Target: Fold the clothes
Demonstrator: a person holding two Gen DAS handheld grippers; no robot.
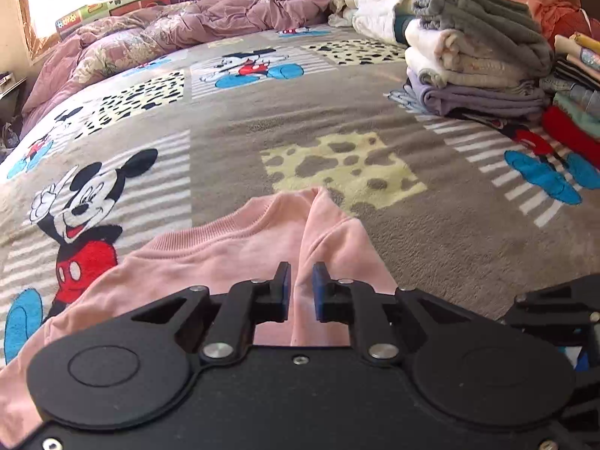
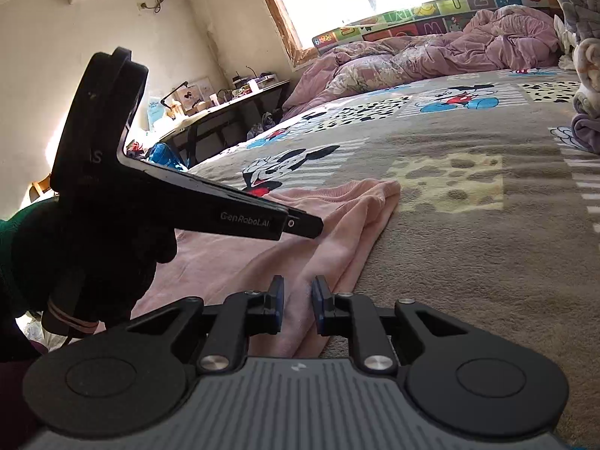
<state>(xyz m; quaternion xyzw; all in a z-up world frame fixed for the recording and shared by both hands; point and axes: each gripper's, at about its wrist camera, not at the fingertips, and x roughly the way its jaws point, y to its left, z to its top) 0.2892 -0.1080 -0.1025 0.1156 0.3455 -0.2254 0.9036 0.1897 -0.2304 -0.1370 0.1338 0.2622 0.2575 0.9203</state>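
Observation:
A pink sweatshirt point(image 1: 225, 255) lies on the cartoon-mouse blanket point(image 1: 431, 255), its ribbed collar toward the far side. My left gripper point(image 1: 302, 273) is over it, and a raised fold of the pink cloth runs between its blue pads, which stand narrowly apart and pinch it. In the right wrist view the left gripper point(image 2: 315, 227) shows from the side, its tip on the sweatshirt point(image 2: 360, 210). A dark-gloved hand point(image 2: 112, 262) holds it. My right gripper point(image 2: 298, 285) hovers low over the sweatshirt's near edge, its pads slightly apart, with cloth below them.
A tall stack of folded clothes point(image 1: 476, 60) stands at the right of the bed, with more folded items point(image 1: 573, 127) beside it. A rumpled purple quilt point(image 1: 225, 18) lies along the far side. A cluttered desk point(image 2: 225, 105) stands left of the bed, below the window.

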